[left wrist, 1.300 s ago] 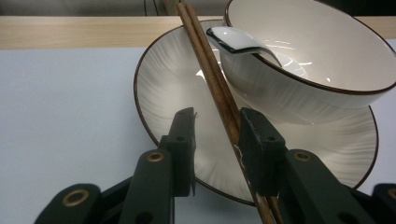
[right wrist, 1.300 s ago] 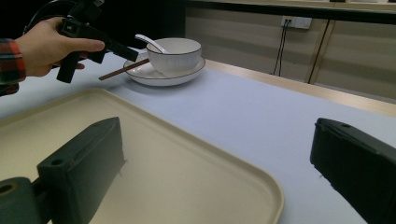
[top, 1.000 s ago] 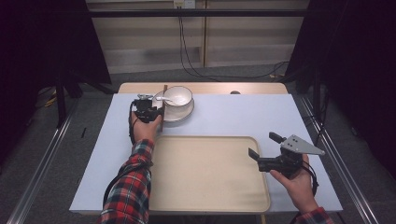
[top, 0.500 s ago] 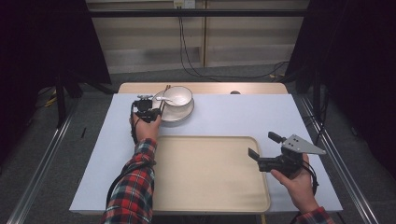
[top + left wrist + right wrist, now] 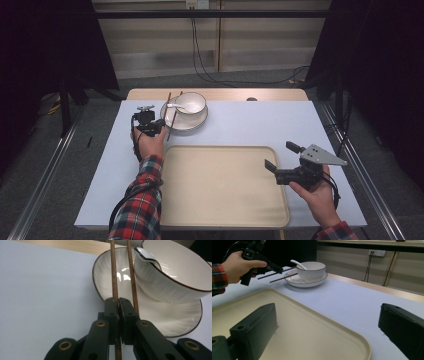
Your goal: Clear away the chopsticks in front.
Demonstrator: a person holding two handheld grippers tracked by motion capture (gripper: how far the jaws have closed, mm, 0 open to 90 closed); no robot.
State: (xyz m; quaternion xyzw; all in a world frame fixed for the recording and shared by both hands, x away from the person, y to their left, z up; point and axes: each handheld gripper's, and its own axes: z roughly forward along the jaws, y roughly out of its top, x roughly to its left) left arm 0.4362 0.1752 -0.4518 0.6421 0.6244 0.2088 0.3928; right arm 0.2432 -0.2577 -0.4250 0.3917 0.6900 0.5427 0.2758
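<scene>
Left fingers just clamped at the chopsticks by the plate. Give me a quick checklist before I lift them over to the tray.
1. Left gripper shut on a chopstick: ok, its fingers have just been closing and now pinch it.
2. Second chopstick also caught: not ok, it runs outside the right finger, resting on the plate.
3. Spoon clear of the lift: ok, it leans in the bowl, apart from both sticks.
4. Tray free to receive: ok, bare surface.
5. Right gripper out of the way: ok, open at the tray's right edge.
</scene>
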